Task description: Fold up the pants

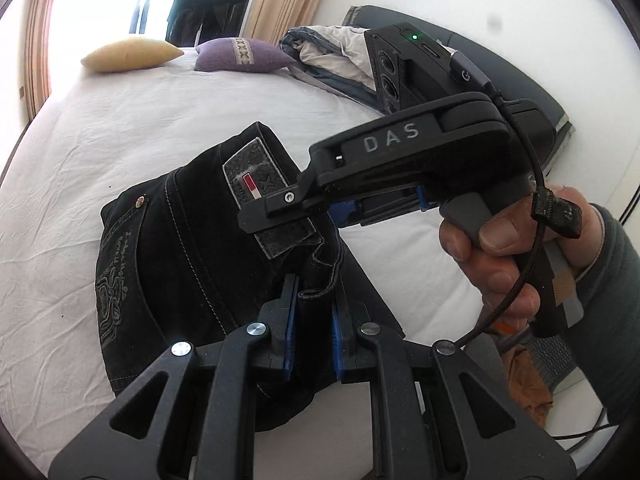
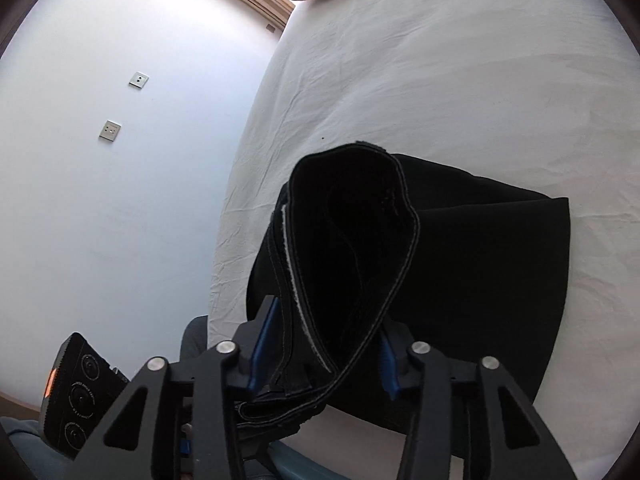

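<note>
Black jeans (image 1: 176,264) lie partly folded on the white bed (image 1: 120,128), back pocket and leather waist patch facing up. My left gripper (image 1: 314,300) is shut on a fold of the jeans' waistband. My right gripper (image 1: 280,216) reaches in from the right over the waist patch. In the right wrist view, my right gripper (image 2: 324,336) is shut on a thick bunch of black hem or waistband fabric (image 2: 352,240), lifted above the flat folded part of the jeans (image 2: 500,280).
A yellow pillow (image 1: 128,54), a purple pillow (image 1: 240,56) and a crumpled grey-and-white duvet (image 1: 328,56) lie at the bed's far side. A dark headboard (image 1: 500,52) is at right. The bed's left edge (image 2: 240,160) meets the pale floor.
</note>
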`<action>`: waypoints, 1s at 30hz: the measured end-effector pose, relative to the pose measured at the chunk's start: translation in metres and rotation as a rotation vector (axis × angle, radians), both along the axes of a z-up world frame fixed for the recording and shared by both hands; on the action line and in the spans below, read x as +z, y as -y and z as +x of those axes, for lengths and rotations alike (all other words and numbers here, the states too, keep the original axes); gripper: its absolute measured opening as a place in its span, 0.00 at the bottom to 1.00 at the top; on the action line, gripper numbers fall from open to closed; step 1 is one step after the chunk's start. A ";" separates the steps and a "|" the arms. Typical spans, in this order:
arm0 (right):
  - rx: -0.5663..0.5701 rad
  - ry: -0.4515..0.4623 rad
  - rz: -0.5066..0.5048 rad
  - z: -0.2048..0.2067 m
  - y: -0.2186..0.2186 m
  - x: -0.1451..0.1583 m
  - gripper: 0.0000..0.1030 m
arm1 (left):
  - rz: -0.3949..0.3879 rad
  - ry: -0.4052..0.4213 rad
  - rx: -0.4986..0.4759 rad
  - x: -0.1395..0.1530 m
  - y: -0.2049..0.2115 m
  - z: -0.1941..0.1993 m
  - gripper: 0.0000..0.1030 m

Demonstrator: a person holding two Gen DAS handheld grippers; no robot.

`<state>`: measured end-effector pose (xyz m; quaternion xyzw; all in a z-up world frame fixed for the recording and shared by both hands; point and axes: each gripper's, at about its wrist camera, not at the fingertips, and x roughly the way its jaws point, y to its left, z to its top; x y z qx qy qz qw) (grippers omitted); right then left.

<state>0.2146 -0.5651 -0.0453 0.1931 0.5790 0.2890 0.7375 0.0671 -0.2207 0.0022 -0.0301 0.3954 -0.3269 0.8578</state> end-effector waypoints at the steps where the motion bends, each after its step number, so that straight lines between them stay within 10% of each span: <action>1: -0.002 0.005 -0.028 0.000 0.002 0.002 0.28 | -0.002 -0.004 -0.003 0.000 0.003 -0.001 0.12; 7: 0.001 0.066 -0.158 -0.005 0.010 0.008 0.16 | 0.012 0.002 -0.038 -0.002 0.019 0.000 0.12; 30: -0.138 0.042 -0.025 -0.008 0.084 -0.059 0.15 | 0.125 -0.055 -0.180 -0.076 0.145 0.031 0.12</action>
